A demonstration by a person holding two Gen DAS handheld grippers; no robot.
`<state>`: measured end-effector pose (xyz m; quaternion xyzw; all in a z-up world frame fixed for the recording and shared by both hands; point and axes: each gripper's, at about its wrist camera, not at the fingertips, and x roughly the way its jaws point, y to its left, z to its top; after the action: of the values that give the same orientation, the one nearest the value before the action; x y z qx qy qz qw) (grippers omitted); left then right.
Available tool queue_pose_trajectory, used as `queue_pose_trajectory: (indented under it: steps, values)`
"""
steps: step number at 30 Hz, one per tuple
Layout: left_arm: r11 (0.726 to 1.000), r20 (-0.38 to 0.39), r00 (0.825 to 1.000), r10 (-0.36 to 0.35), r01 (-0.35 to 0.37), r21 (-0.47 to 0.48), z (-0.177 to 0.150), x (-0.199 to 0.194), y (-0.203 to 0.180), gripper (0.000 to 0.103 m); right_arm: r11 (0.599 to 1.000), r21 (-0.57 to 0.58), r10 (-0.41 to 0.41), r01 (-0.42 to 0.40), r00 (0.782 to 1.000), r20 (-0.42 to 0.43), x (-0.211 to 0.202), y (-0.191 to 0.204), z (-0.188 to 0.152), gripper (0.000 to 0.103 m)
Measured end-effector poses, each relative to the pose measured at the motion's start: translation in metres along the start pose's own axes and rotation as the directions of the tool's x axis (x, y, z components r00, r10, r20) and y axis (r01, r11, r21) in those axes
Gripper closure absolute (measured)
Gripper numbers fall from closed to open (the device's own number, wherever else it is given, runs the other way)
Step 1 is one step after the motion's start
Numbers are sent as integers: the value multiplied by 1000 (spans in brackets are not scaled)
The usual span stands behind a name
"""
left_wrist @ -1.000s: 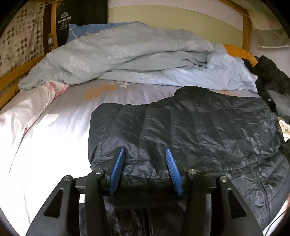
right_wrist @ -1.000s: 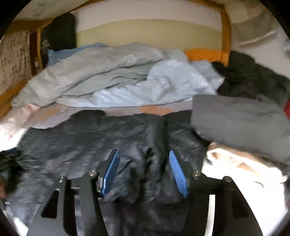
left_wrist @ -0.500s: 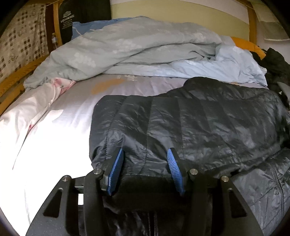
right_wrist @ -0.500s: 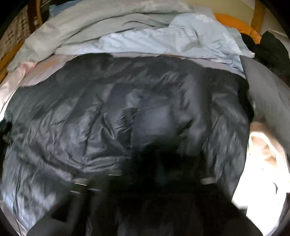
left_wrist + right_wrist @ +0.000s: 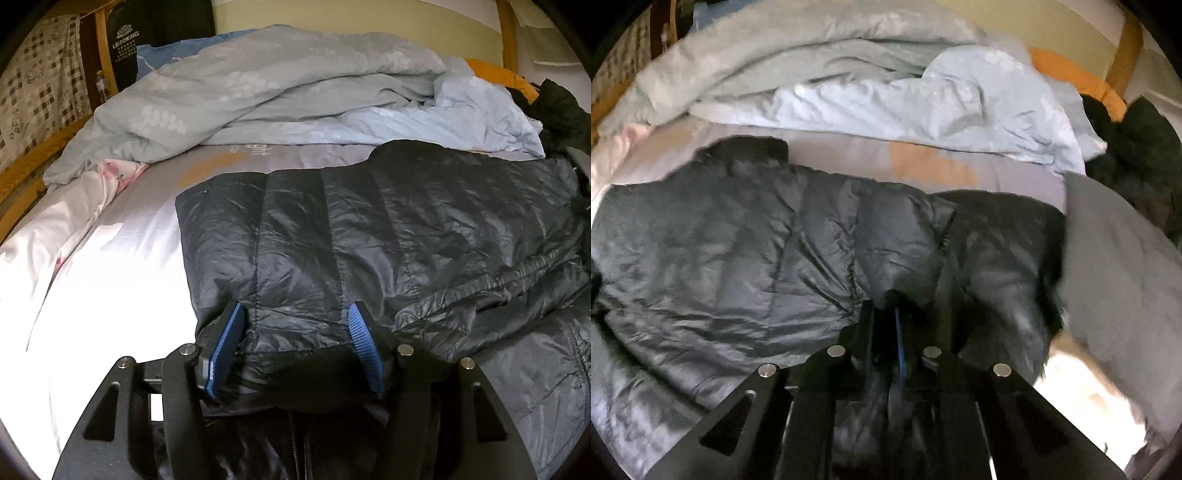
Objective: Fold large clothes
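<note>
Left tongs (image 5: 293, 345): jaws apart and opening, blue pads (image 5: 229, 347) either side of the folded hem edge of the black puffer jacket (image 5: 388, 236). The fabric sits between them; the left pad looks just off it, the right pad close against it, and no clear pinch shows.

Right tongs (image 5: 886, 325): jaws nearly together, opening slightly, with a bunched ridge of the same puffer jacket (image 5: 757, 258) pinched between them. Only a thin strip of one blue pad shows and the fabric puckers toward the tips. That view is blurred.

The jacket lies flat across the near half of the bed (image 5: 110, 280), on a pale sheet, folded over itself with quilted panels up. Its zipper edge (image 5: 299, 446) is under the left tongs and its collar bump points toward the far side.

Beyond the jacket, a crumpled light blue-grey duvet (image 5: 258, 88) is piled along the headboard side, with an orange pillow (image 5: 495, 72) behind it. A pink-white floral sheet (image 5: 74, 206) is bunched at the bed's left edge. In the right wrist view a grey garment (image 5: 1115, 258) touches the jacket's right side, with dark clothes (image 5: 1137, 147) heaped further back. A wooden bed frame (image 5: 33, 162) runs along the left, and a black bag with white lettering (image 5: 125, 40) stands in the far left corner.
</note>
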<state>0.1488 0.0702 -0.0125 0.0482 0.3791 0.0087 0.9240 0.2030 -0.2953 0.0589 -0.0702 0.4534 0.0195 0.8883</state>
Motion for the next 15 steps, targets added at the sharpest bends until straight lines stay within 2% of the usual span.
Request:
queue_pose_trajectory:
  steps: [1,3,5,7,9,11,13,15]
  values:
    - [1000,-1,1000,1,-1,1,0,1,0,44,1000,5,-4,4,1000,24,-14,-5,-2,79]
    - [1000,-3,1000,4,-4,2,1,2,-1,44,1000,11,-30,29,994,108,-46,-17,-3,45]
    - [1000,-1,1000,2,-2,5,1,1,-1,43,997,60,-49,38,980,195,-74,-40,-4,44]
    - [1000,-4,1000,0,0,4,2,1,-1,41,988,154,-32,1,980,194,-84,-67,-7,44]
    - [1000,-2,1000,0,0,2,2,1,0,41,963,261,21,-69,983,183,-85,-94,-16,44]
    - [1000,-4,1000,0,0,5,1,1,0,41,926,350,91,-143,983,162,-74,-117,-31,44]
    - [1000,-3,1000,3,-3,8,2,1,0,41,897,392,167,-206,977,132,-53,-130,-43,44]
    - [1000,-3,1000,2,-2,8,1,1,0,40,896,397,176,-197,980,88,-31,-129,-51,44]
